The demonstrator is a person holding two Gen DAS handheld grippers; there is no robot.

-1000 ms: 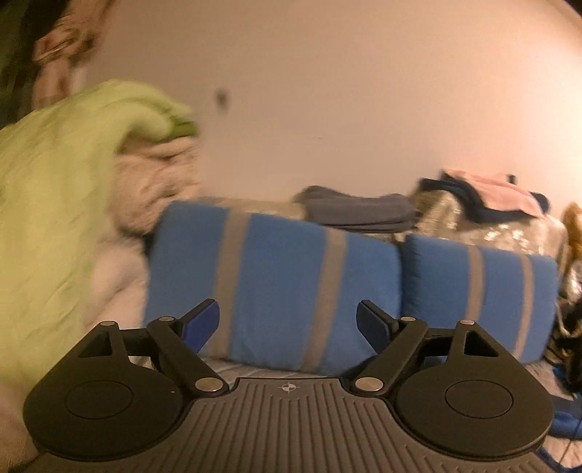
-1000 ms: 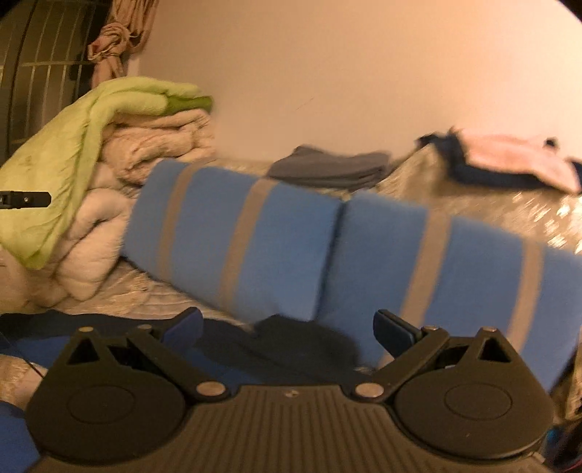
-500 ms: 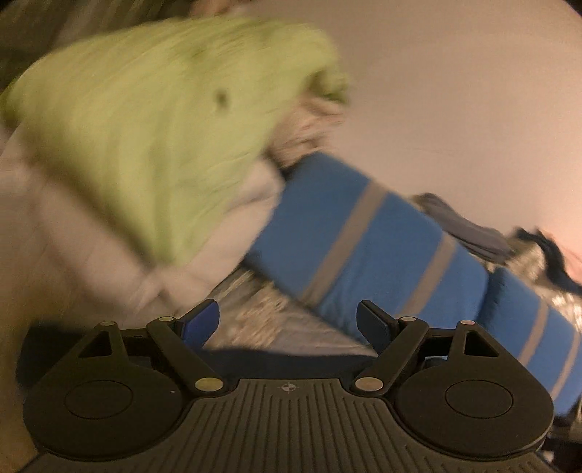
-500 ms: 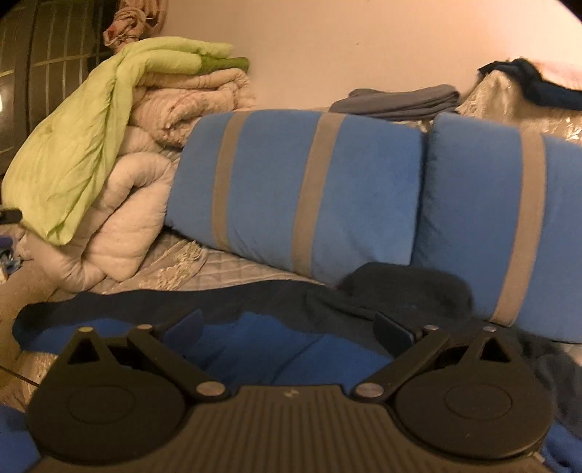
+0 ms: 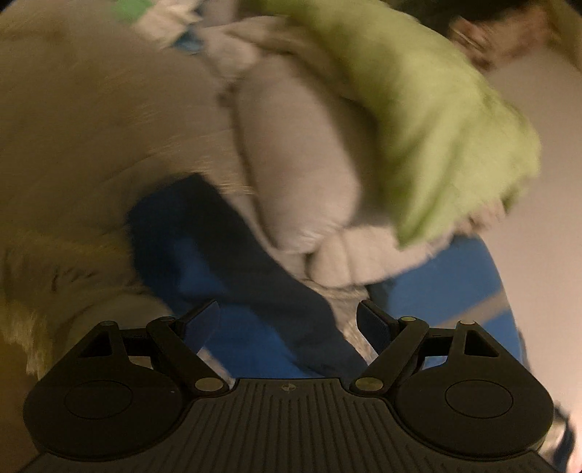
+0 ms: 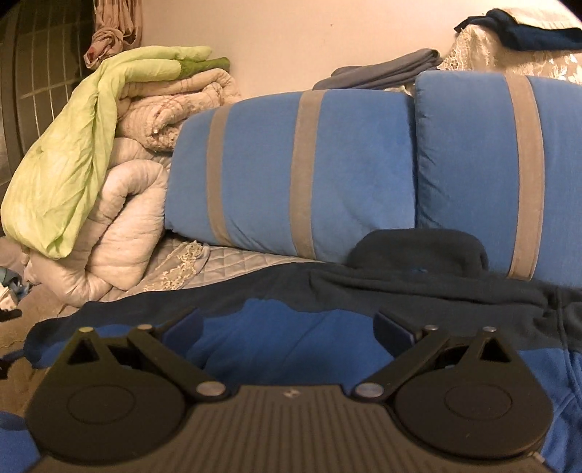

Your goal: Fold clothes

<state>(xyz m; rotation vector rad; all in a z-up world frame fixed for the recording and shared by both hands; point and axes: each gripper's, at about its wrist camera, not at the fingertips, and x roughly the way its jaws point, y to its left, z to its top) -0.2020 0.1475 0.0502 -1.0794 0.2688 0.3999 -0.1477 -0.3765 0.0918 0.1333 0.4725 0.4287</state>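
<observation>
A blue and navy hooded garment (image 6: 309, 327) lies spread on the bed, its dark hood (image 6: 418, 251) against the blue cushions. One sleeve (image 5: 225, 262) of it reaches out below the left gripper. My left gripper (image 5: 289, 320) hovers open above that sleeve, nothing between its fingers; this view is blurred. My right gripper (image 6: 287, 329) is open just above the garment's blue body, holding nothing.
Two blue cushions with grey stripes (image 6: 298, 167) stand at the back. A pile of cream quilts (image 6: 120, 214) topped by a green sheet (image 6: 69, 152) sits at the left. Folded grey clothes (image 6: 382, 71) and a dark item (image 6: 527, 31) lie on the ledge behind.
The left gripper has swung left and tipped down, from facing the cushions to looking over the sleeve and quilt pile. The right gripper has lowered toward the garment. Both stayed open.
</observation>
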